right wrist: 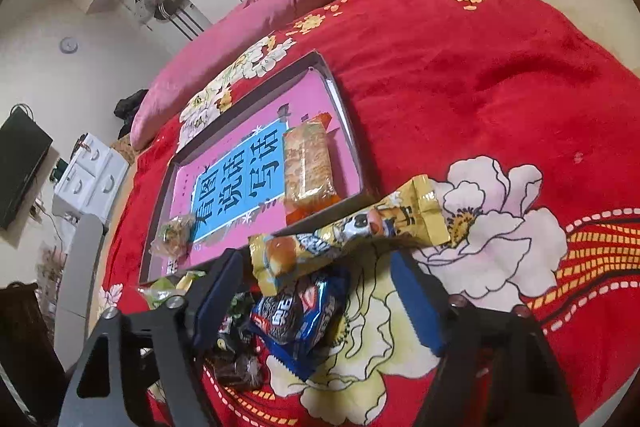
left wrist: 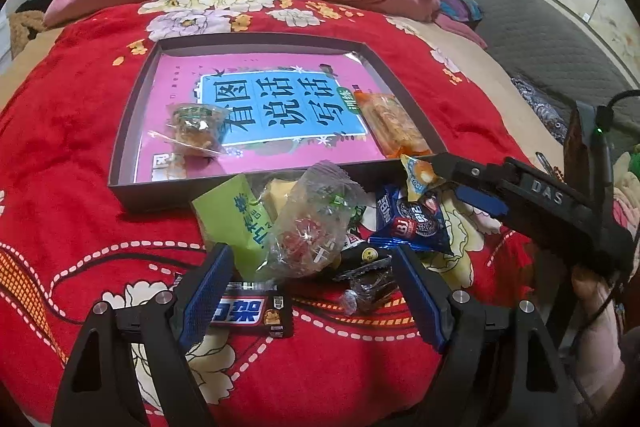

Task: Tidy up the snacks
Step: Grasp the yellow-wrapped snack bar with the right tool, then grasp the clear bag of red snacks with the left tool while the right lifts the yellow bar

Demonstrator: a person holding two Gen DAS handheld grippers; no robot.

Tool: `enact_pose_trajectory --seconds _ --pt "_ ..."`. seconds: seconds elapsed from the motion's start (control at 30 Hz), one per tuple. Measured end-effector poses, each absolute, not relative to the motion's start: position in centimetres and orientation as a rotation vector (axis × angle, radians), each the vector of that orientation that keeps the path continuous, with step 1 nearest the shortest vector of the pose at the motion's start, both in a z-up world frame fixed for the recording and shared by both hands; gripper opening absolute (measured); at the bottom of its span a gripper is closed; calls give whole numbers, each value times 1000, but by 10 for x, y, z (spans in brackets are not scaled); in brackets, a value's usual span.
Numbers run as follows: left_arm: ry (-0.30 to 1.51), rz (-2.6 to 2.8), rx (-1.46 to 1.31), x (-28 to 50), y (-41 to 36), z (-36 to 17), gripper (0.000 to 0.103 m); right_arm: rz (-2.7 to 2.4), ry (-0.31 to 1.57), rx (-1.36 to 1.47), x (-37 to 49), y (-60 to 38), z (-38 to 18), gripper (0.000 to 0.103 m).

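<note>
- The right claw (left wrist: 440, 167) has the letters "DAS" on its black side.
- The pink book cover (left wrist: 256, 107) in the box has big black Chinese words on blue: "看图说话写话".
- The brown candy bar (left wrist: 256, 313) shows the white word "力架".
- The other snack wrappers have words too small or crumpled to read.

The right gripper (right wrist: 320, 291) stands with its jaws apart over a heap of snacks on a red flowered blanket (right wrist: 460, 75). Between the blue pads lies a blue cookie packet (right wrist: 298, 323); whether they touch it cannot be told. A long yellow cake wrapper (right wrist: 348, 231) crosses just beyond the fingertips, at 12 o'clock from them. Dark wrapped candies (right wrist: 238, 371) sit at 8 o'clock of the blue packet. At 11 o'clock, a shallow grey box (right wrist: 352, 143) holds a pink book (right wrist: 236, 171), an orange cracker pack (right wrist: 306, 167) and a small clear-wrapped snack (right wrist: 176, 233).
</note>
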State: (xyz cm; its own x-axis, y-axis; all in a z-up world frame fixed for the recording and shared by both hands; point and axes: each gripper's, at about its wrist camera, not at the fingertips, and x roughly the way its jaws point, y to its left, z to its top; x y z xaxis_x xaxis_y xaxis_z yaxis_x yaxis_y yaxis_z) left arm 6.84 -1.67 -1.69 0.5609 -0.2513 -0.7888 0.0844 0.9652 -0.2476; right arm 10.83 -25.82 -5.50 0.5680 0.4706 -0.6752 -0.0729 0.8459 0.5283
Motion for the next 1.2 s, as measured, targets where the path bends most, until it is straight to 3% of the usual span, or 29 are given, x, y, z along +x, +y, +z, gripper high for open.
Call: enact_pose_trajectory --seconds 0.07,0.17,0.43,0.9,1.2 --pt "957 -197 -188 69 -17 -17 82 346 922 480 112 -257 -57 62" --pt "960 -196 -194 70 -17 -18 82 354 929 470 117 -254 -59 58" --pt "979 -183 -216 75 -13 -24 82 393 967 559 131 -257 -73 54" --pt "990 -162 -239 81 -13 -28 82 438 904 530 125 -261 -62 32" --pt "1014 -113 -232 88 -10 -35 66 463 819 366 112 -245 -37 29"
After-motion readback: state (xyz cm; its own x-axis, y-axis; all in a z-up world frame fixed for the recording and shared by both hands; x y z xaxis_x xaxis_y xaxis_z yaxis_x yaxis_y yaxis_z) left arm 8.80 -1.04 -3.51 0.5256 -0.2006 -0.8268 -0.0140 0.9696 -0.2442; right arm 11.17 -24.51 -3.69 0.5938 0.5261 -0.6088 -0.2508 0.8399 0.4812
